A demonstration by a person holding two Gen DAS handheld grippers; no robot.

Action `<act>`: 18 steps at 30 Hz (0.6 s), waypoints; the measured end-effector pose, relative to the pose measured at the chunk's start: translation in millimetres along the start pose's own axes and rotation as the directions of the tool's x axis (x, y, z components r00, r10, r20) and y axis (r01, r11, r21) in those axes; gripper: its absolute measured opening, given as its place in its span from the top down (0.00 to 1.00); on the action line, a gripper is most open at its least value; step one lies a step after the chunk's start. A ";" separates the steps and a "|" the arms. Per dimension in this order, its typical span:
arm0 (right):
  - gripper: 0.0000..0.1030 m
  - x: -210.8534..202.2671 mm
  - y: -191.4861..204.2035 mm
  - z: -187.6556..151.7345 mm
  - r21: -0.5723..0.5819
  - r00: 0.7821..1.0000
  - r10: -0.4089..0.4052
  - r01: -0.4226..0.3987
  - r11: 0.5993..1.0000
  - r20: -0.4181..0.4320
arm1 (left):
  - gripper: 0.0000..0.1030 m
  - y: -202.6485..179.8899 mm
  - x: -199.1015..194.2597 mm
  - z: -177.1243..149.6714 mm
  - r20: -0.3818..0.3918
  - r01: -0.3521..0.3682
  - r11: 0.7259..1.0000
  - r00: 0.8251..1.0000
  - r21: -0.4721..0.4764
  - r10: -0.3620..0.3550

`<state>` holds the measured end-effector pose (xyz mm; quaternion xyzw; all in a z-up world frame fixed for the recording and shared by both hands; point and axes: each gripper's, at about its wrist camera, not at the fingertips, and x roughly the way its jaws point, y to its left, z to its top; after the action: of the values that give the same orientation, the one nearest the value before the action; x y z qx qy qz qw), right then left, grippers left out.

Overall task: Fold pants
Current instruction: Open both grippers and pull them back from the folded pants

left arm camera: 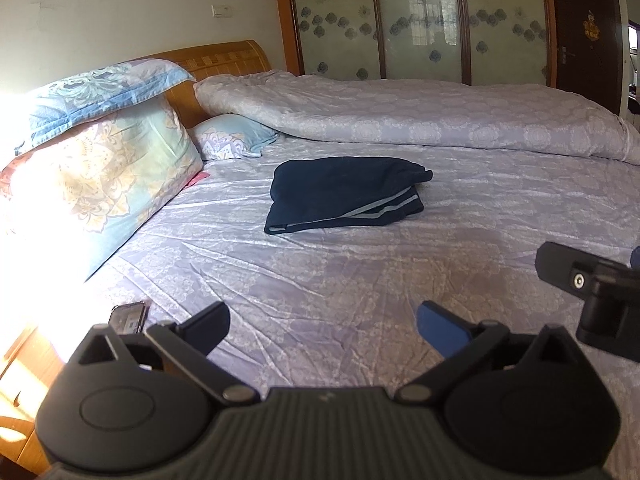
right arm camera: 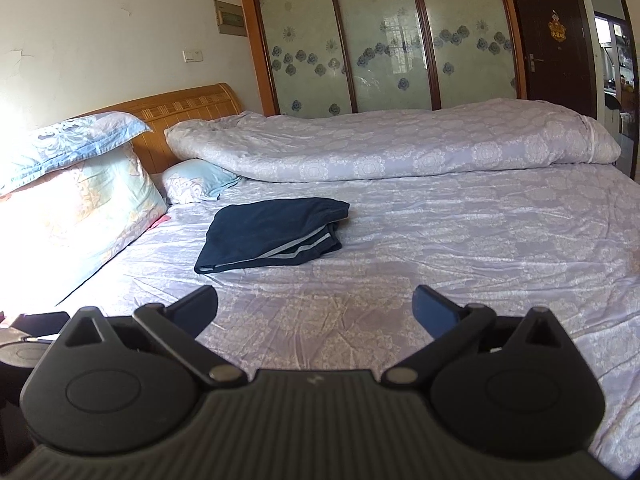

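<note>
So the navy pants (left arm camera: 344, 196) are seen folded into a compact bundle on the lavender bedsheet (left arm camera: 360, 280), mid-bed, well apart from both grippers. The long axis is laid left-right, with the striped edge turned toward the cameras and the bunched end pointed right, away from the pillows (left arm camera: 100, 168). The left gripper (left arm camera: 322, 326) and right gripper (right arm camera: 314, 308) are both held with jaws spread wide, nothing gripped.

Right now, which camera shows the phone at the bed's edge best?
The left wrist view: the phone lies at the bed's near-left edge, its screen partly visible behind the left hand-held gripper. In the right wrist view I cannot make out the phone.
</note>
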<state>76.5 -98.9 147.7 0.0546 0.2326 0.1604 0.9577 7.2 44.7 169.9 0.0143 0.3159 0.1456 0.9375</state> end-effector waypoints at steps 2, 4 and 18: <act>0.00 1.8 -1.8 -1.3 0.006 1.000 0.004 -0.004 1.000 -0.009 | 0.00 -2.2 -0.8 -0.3 0.003 0.000 1.000 1.000 -0.001 0.000; 0.00 3.3 -2.0 -2.3 0.007 1.000 0.004 -0.004 1.000 -0.013 | 0.00 -4.7 -1.0 -1.0 0.008 -0.004 1.000 1.000 0.002 0.003; 0.00 7.9 -5.8 -8.2 0.026 1.000 -0.001 0.002 1.000 -0.029 | 0.00 -9.5 11.6 -5.3 -0.038 -0.015 1.000 0.999 0.011 0.016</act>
<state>81.0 -101.4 136.0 0.0645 0.2484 0.1573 0.9536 15.4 38.6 157.7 0.0188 0.3344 0.1515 0.9300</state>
